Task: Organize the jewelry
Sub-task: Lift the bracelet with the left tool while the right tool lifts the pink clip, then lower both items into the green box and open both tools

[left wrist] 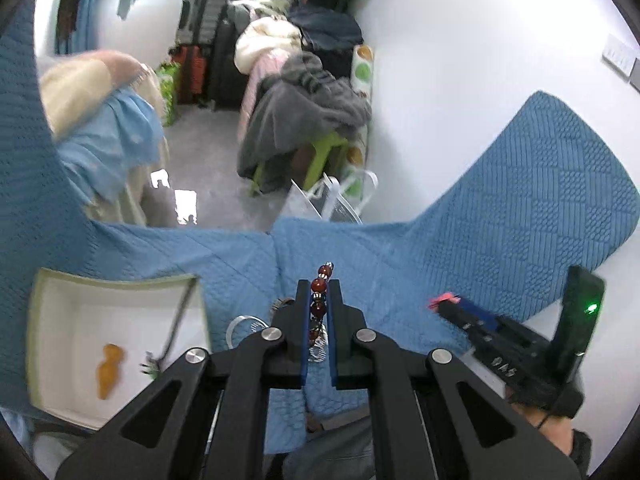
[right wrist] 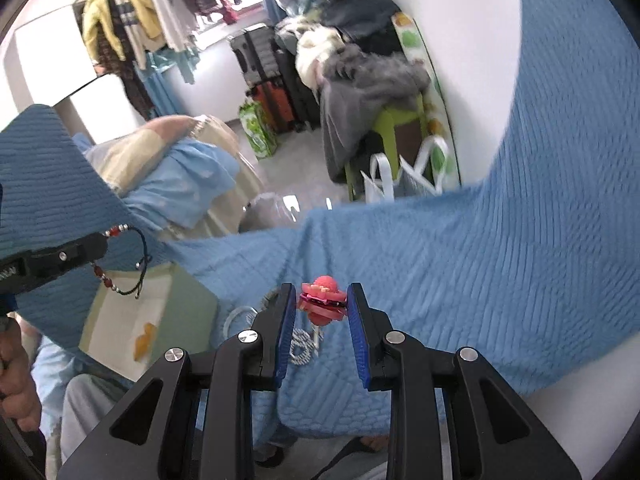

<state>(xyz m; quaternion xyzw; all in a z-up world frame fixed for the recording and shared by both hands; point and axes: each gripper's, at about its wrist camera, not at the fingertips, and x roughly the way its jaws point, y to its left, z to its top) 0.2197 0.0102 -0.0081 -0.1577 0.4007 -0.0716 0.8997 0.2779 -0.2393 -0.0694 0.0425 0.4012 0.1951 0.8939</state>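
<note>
I am clamping the beaded bracelet (left wrist: 319, 305) between the narrowed jaws of my left gripper (left wrist: 319, 292), low in the centre of the left wrist view. My right gripper (right wrist: 322, 305) is gripping a pink hair clip (right wrist: 322, 299) above the blue quilt (right wrist: 440, 264). The open jewelry box (left wrist: 52, 360) is sitting at the lower left, holding an amber pendant (left wrist: 108, 370).

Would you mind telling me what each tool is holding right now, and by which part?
The left tool pinches the beaded bracelet across its red beads; its cord hangs free. The right tool holds the pink hair clip by its two side edges.
</note>
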